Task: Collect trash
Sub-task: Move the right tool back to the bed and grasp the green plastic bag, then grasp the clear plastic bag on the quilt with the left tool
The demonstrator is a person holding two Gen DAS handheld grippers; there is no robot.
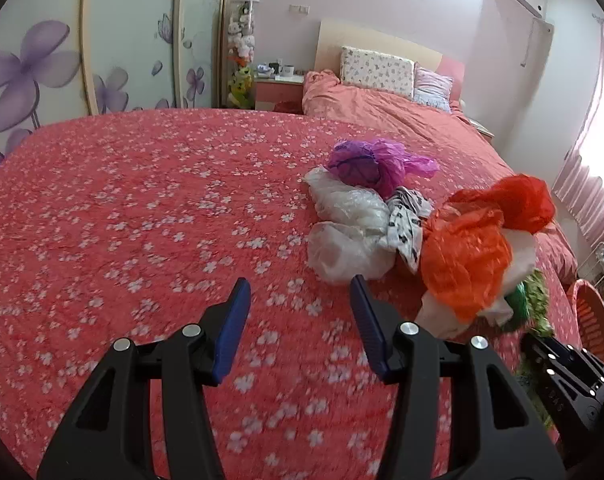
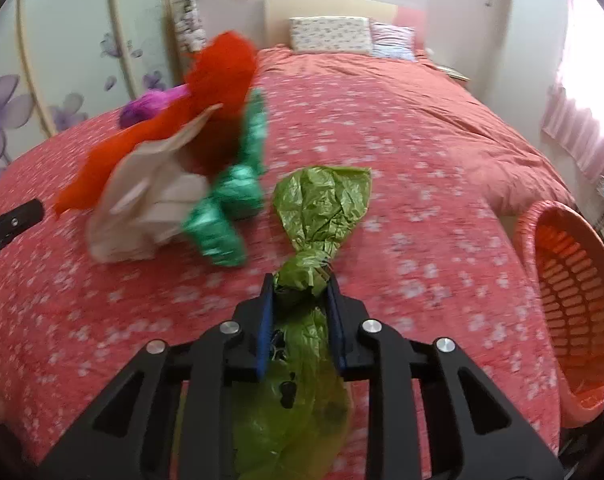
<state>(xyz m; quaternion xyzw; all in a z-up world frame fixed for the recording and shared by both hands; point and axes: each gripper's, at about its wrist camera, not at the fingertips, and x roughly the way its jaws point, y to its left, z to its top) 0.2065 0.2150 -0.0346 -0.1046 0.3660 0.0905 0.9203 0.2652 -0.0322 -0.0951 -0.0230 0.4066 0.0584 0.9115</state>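
Observation:
Crumpled plastic bags lie in a heap on the red flowered bedspread [image 1: 122, 208]. The heap holds a purple bag [image 1: 366, 164], clear white bags [image 1: 346, 232], a black-and-white printed bag [image 1: 406, 220] and an orange-red bag [image 1: 474, 248]. My left gripper [image 1: 298, 320] is open and empty above the bedspread, just left of the heap. My right gripper [image 2: 300, 320] is shut on a light green plastic bag [image 2: 322, 208] by its knotted neck. A dark green bag [image 2: 230, 200], a beige bag [image 2: 150, 216] and the orange-red bag [image 2: 206, 92] lie to its left.
An orange slatted basket [image 2: 574, 304] stands at the bed's right edge, also seen in the left wrist view [image 1: 594, 320]. Pillows [image 1: 378, 70] and a headboard are at the far end. A wardrobe with purple flower doors [image 1: 34, 76] is at the left, curtains at the right.

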